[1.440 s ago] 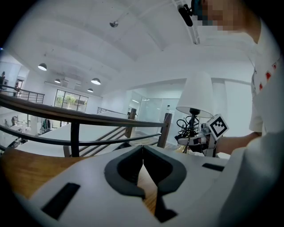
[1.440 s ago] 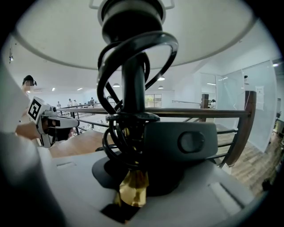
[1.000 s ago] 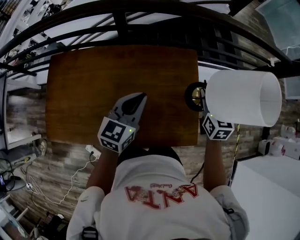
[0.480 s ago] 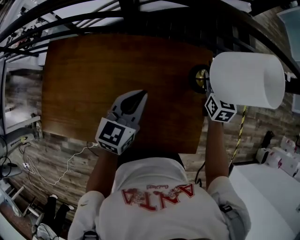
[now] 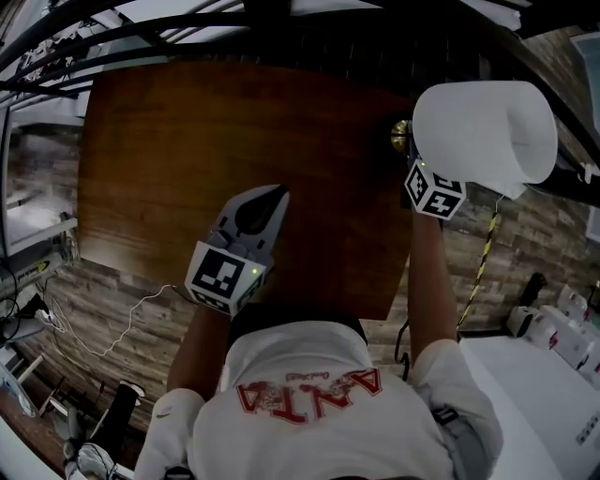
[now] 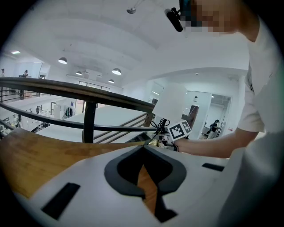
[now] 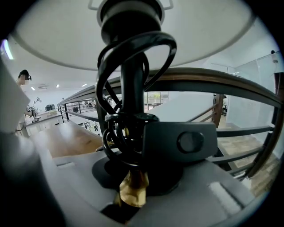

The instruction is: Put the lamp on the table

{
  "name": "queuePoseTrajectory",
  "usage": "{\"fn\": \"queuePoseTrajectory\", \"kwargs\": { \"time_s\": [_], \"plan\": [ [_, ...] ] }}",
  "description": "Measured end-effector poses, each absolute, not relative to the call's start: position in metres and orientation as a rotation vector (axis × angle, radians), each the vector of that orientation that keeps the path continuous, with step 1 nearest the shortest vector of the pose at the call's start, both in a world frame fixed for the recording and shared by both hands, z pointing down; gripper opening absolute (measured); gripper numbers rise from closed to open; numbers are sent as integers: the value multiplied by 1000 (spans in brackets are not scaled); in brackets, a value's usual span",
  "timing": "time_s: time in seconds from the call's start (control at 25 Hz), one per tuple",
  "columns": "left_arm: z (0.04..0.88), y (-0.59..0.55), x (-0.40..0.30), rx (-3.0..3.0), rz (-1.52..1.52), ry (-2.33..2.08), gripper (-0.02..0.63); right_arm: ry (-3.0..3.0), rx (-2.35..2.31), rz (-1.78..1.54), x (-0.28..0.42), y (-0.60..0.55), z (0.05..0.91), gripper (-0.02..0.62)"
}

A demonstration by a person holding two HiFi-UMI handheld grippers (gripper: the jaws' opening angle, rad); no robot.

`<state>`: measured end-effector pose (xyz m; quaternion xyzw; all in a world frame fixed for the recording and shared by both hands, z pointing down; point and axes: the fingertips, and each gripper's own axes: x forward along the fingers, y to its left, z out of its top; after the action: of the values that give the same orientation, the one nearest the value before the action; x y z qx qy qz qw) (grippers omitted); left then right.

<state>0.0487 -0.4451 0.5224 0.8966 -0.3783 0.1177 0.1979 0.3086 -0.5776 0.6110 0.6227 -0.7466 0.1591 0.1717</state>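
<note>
The lamp has a white drum shade and a black stem with its cord coiled round it and a black plug. My right gripper is shut on the brass foot of the stem and holds the lamp tilted over the right edge of the brown wooden table. The shade hides its fingertips in the head view. My left gripper hovers over the table's near middle, shut with nothing in it. From the left gripper view the shade shows at the right.
A black metal railing runs just beyond the table's far edge. Cables lie on the stone-tile floor at the left. A yellow-and-black striped cord hangs at the right, beside a white surface.
The right gripper has carried the lamp forward and lower, from beside the table's right edge to over its far right part. The left gripper has sunk a little over the table.
</note>
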Motion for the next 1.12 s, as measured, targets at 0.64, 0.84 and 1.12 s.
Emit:
{"fn": "queuePoseTrajectory", "kwargs": {
  "time_s": [0.64, 0.84, 1.12],
  "plan": [
    [531, -442, 56, 2486, 350, -1065, 9, -2132, 1742, 491, 316, -580, 630, 84],
    [536, -441, 58, 2480, 350, -1053, 9, -2123, 1761, 522, 318, -583, 638, 87],
    [524, -437, 50, 2496, 347, -1039, 9, -2135, 1775, 556, 311, -559, 645, 124]
  ]
}}
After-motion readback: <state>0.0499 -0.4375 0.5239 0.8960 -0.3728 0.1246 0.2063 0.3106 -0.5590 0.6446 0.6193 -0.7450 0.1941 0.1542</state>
